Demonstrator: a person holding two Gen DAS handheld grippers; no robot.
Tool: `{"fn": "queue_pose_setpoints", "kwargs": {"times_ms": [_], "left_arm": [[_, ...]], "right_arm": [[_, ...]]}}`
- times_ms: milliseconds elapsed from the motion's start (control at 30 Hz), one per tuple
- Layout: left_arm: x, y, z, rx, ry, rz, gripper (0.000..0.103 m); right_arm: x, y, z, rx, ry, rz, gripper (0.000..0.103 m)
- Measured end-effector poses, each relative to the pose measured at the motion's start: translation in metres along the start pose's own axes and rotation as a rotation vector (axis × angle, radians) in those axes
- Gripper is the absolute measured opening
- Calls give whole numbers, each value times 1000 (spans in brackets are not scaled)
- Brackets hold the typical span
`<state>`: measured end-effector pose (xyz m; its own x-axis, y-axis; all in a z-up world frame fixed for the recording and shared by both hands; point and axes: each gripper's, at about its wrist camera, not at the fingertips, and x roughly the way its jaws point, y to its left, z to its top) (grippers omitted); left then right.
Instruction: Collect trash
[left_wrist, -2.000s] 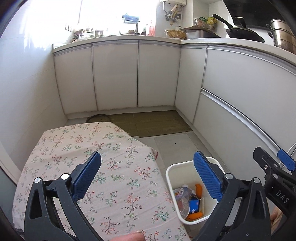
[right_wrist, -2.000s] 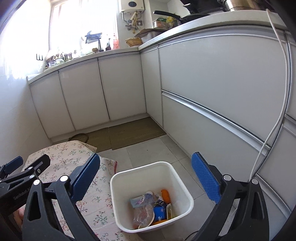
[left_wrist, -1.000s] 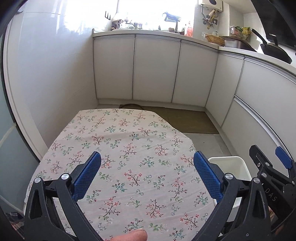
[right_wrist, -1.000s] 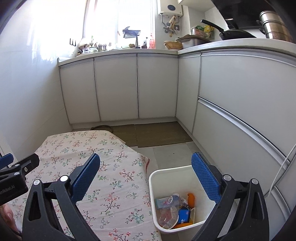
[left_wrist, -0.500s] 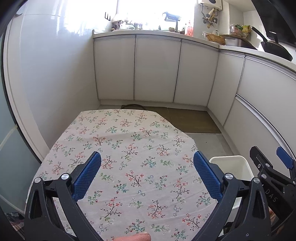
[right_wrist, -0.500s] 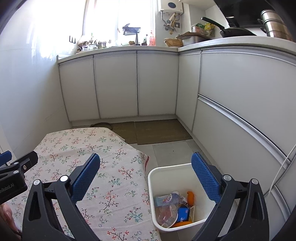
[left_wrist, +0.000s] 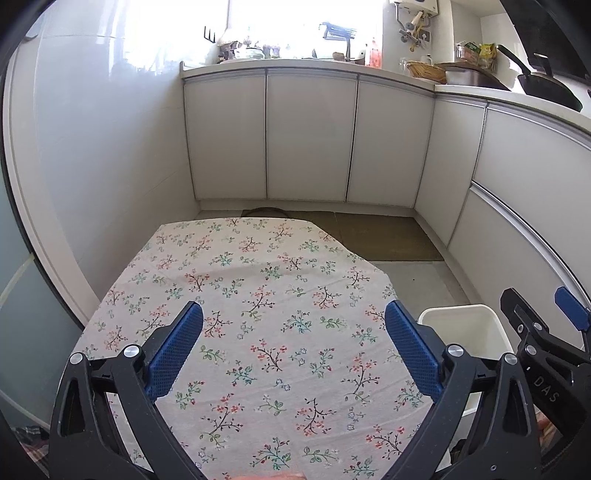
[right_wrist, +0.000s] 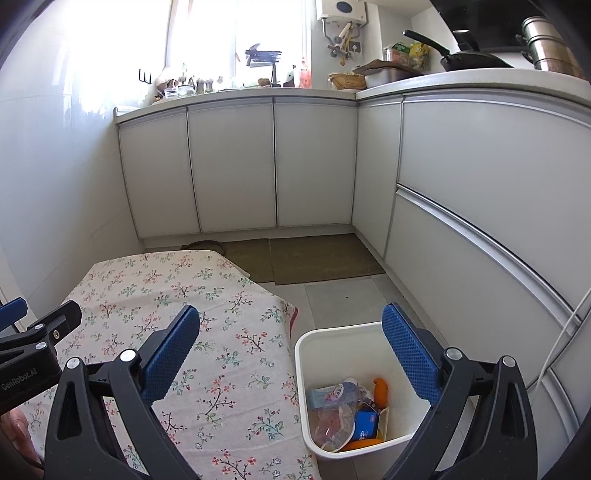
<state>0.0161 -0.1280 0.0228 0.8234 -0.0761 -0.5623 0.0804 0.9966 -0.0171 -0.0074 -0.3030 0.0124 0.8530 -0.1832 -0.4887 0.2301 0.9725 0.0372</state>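
I hold both tools wide open and empty, left tool (left_wrist: 293, 345) above the floral-covered bench (left_wrist: 258, 280), right tool (right_wrist: 291, 349) nearer the white bin (right_wrist: 332, 334), where trash (right_wrist: 347, 413) already sits, apparently finished.

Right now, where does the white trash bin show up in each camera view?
Left wrist: white trash bin at lower right, only its far rim showing, contents hidden.
Right wrist: bin at lower centre-right, trash visible inside.
Shared landmark: the floral tablecloth just left of it.
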Motion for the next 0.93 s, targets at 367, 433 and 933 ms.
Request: {"fn": "queue_pose_setpoints", "kwargs": {"times_ms": [367, 433, 933], "left_arm": [[3, -4, -4, 20, 7, -26, 75], [3, -5, -4, 27, 5, -39, 73], [6, -6, -5, 19, 24, -30, 96]], "right_arm": [[3, -1, 0, 9, 16, 7, 96], [4, -1, 0, 13, 24, 11, 96], [6, -1, -2, 12, 35, 8, 96]]}}
